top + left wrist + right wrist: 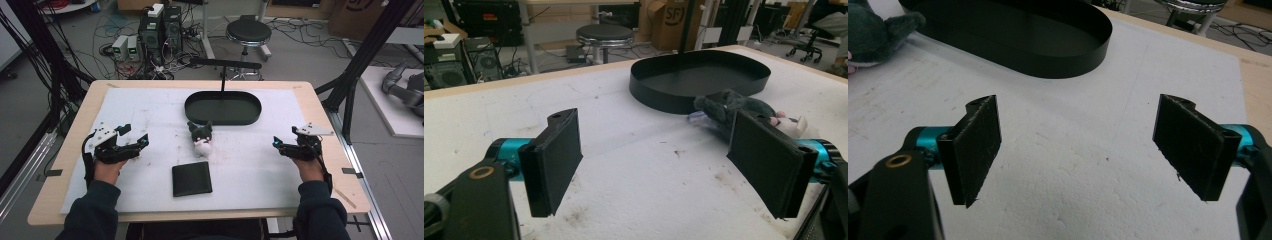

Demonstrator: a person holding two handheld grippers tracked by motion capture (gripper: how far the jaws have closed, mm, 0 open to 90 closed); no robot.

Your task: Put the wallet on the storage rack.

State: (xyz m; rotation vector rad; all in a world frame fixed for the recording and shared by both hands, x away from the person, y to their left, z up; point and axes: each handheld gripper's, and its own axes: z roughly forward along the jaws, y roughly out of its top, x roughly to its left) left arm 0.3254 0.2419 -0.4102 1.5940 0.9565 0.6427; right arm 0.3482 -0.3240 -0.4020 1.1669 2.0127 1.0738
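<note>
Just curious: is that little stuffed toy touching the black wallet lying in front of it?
Apart. In the high view a strip of white mat shows between the stuffed toy and the wallet.

My desk (64, 165) is pale wood, with a stained white foam sheet (250, 170) over most of its top. Past its far edge I see a round black stool (248, 33), two dark computer towers (161, 30) and loose cables (310, 30) on the grey floor. A cardboard box (669, 20) stands farther back.
</note>
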